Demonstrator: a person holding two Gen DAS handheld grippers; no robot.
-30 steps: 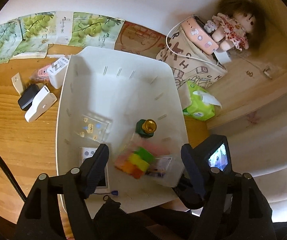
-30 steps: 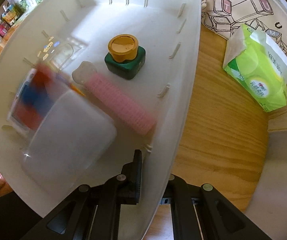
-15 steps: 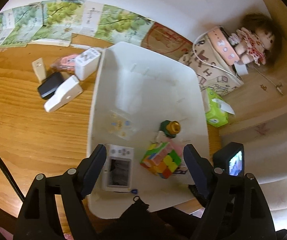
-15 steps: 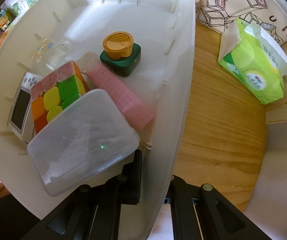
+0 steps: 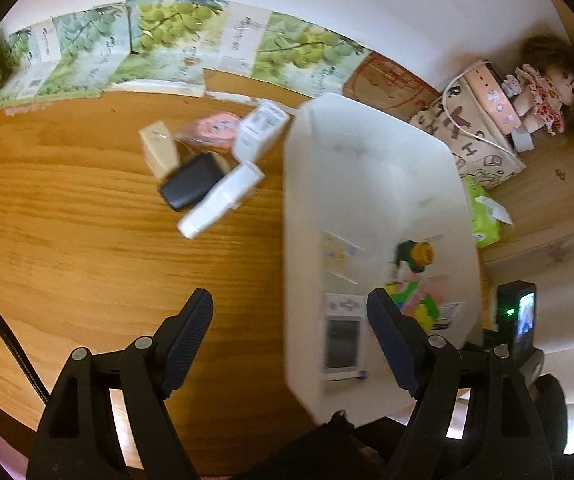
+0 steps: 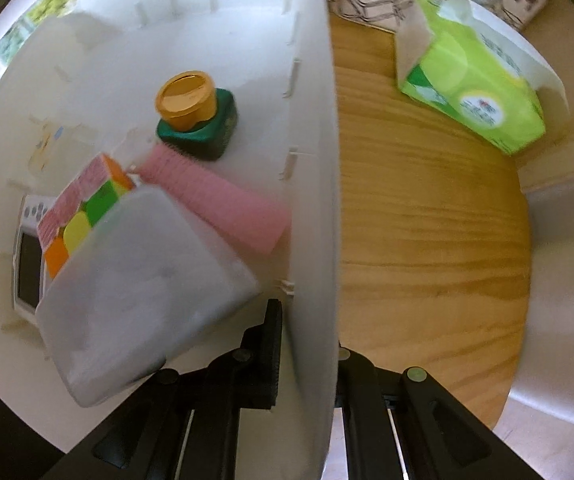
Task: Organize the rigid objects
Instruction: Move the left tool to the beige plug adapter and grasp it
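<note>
Left wrist view: the left gripper (image 5: 289,312) hangs with its jaws spread wide and nothing between the pads. Under the left jaw lies only bare wooden table (image 5: 67,220). Ahead of that jaw, well apart from it, sits a cluster on the wood — a cream block (image 5: 159,154), a black case (image 5: 191,186), a white device (image 5: 221,202), a pink packet (image 5: 211,132) and a white box (image 5: 261,132), all close together. Cartons (image 5: 159,44) printed with green grapes line the wall beyond them. The near wall of the white bin (image 5: 299,240) crosses the gap between the jaws, closer to the right jaw. Over the bin, the right jaw partly covers a colour cube (image 5: 415,300); a handheld game (image 5: 341,336) lies just left of that jaw, and a green bottle (image 5: 413,256) with a gold cap stands ahead of it. Right of the bin are a green tissue pack (image 5: 483,216), a printed bag (image 5: 471,144) and a doll (image 5: 539,92).

Right wrist view: the right gripper (image 6: 307,344) pinches the bin's side wall (image 6: 315,200) — one jaw inside, one outside over the wood. Left of the inner jaw lie the game (image 6: 29,260), the cube (image 6: 83,208) and a clear lidded box (image 6: 143,284) resting against it. Ahead are a pink comb (image 6: 223,200) and the bottle (image 6: 195,120). Right of the outer jaw, well apart, lies the tissue pack (image 6: 475,84).
</note>
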